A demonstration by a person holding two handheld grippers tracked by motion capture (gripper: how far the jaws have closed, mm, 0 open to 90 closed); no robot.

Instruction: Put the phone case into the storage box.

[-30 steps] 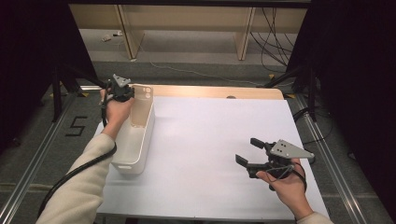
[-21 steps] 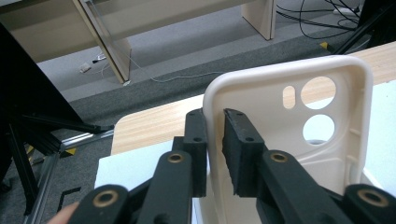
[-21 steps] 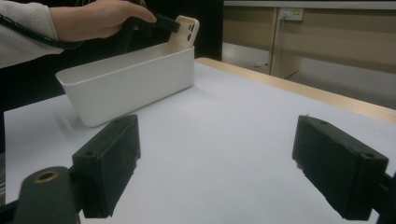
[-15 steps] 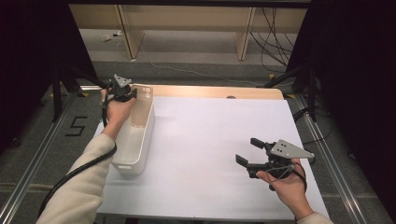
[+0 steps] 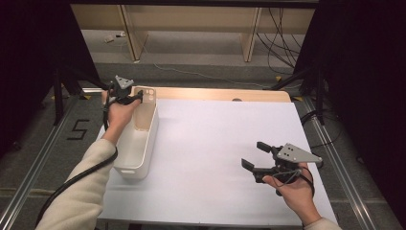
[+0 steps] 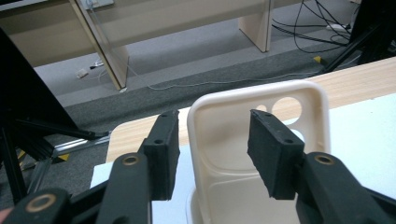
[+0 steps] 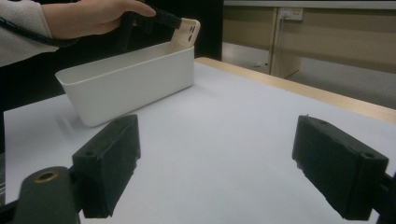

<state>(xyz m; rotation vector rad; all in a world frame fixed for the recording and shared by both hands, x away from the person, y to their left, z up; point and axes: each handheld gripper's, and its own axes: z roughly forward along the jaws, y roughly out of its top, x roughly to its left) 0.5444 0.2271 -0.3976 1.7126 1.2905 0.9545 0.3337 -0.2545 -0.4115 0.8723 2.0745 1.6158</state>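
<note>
The left claw (image 6: 212, 154) has just been opening, and its pads now stand a little off either side of the raised far end wall of the white bin (image 5: 139, 139), with the wall's rim between them and neither pad pressing on it. That bin lies lengthwise along the left edge of the white worktop (image 5: 215, 139). Well apart from it, at the near right, the right claw (image 5: 256, 155) hovers wide and holds nothing.

- Long, narrow cream-white plastic bin (image 5: 138, 139) with rounded corners and holes in its raised far end wall.
- It stands upright, open side up, on the table's left side, lengthwise from near to far.
</note>
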